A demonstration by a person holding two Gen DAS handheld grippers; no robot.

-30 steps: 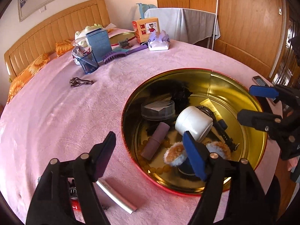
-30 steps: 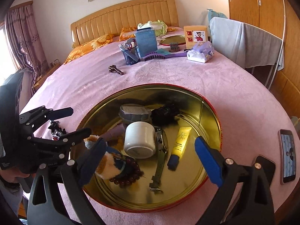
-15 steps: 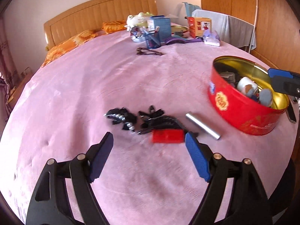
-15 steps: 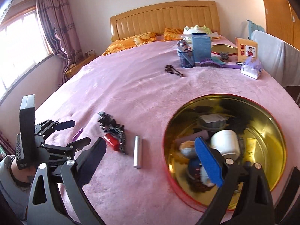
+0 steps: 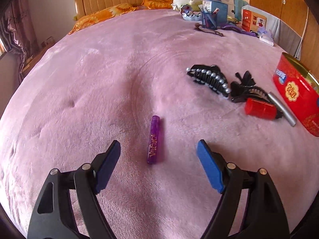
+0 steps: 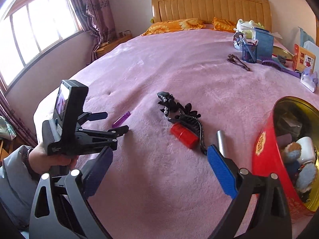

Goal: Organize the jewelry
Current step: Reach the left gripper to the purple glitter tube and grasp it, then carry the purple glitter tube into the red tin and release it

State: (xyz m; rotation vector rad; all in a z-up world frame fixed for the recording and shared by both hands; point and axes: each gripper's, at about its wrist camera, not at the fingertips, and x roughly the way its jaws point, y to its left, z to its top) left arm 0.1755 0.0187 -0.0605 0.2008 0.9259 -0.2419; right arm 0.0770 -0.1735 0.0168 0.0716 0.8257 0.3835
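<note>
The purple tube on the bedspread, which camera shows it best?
The left wrist view. The purple tube lies whole and unobstructed, just ahead of the open left gripper, with its gold lettering visible. In the right wrist view the tube is small, far off, and its near end is hidden behind the left gripper.

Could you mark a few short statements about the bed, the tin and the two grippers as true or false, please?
1. The left gripper is open with nothing between its pads. True.
2. The purple tube lies inside the red tin. False: it lies on the pink blanket, ahead of the left gripper.
3. The red tin has its lid on. False: it is open, with a white jar inside.
4. The red cap lies beside a black hair clip. True.
5. The right gripper holds the silver tube. False: it is open and empty.
</note>
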